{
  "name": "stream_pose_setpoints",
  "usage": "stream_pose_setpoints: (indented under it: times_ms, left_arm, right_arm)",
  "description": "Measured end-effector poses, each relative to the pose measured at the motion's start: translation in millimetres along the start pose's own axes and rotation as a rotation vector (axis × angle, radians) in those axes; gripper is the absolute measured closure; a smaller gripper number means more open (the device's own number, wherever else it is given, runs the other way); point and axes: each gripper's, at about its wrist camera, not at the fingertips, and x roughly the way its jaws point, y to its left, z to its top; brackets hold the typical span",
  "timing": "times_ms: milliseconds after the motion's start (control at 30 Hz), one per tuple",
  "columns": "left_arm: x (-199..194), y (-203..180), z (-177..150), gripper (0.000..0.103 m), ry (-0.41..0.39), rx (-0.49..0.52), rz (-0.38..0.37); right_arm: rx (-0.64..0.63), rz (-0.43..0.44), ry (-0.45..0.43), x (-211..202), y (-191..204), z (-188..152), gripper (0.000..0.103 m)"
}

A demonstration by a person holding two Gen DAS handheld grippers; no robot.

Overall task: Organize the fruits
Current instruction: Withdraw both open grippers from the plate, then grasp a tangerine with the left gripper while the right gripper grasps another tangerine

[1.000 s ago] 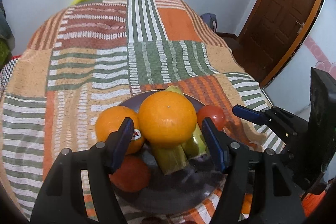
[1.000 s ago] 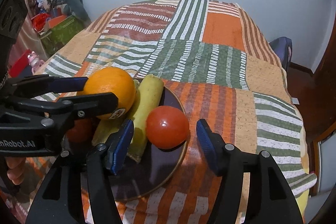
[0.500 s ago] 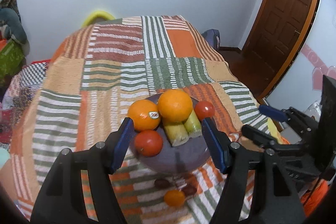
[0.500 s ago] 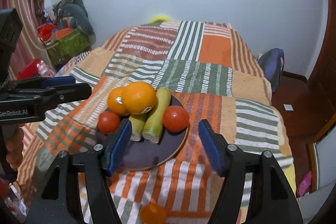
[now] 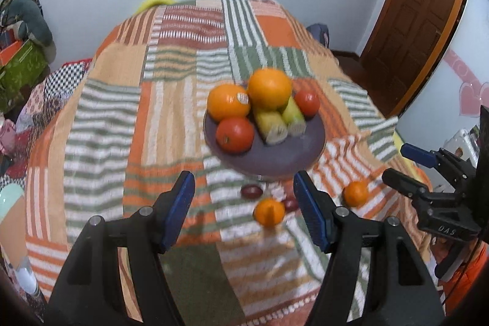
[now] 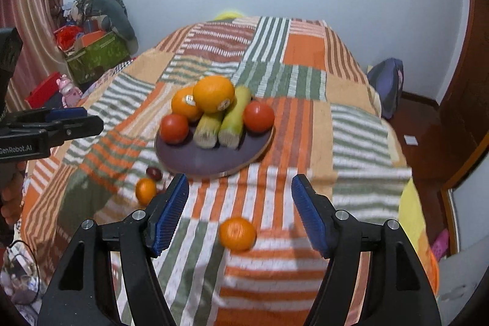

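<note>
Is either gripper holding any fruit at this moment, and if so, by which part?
Nothing is held. The left gripper and right gripper are both open and empty above the blanket; the small orange lies loose between the right fingers.

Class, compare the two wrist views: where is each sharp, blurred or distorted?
Left wrist view: plate and patchwork cloth smeared, left gripper crisp. Right wrist view: nearest small orange blurred, right gripper sharp. Both bend outward, fisheye style, with dark corners.
</note>
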Motion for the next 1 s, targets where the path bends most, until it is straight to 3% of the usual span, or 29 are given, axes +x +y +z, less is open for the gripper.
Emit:
stream_pose_setpoints:
  times_ms: [200,500,667,1000]
  left_arm:
    - [19,-7,-32,0.036,0.071,0.018,-0.011]
    - [58,-22,-45,0.037,0.138,0.011,-0.046]
    - [77,-24,-45,0.053,0.16,0.006,-0.056]
    - [87,-25,-39,0.061,0.144,-0.01,-0.071]
  right_arm:
    - [0.047,0.015,0.063,15,-7,-27,0.036]
    - [0.073,0.054,0.13,37,-12,-49,0.037]
    - [0.069,0.063,0.145,47,-12,-50,0.054]
    - [0.046,0.08,0.141,51,-8,-49,0.068]
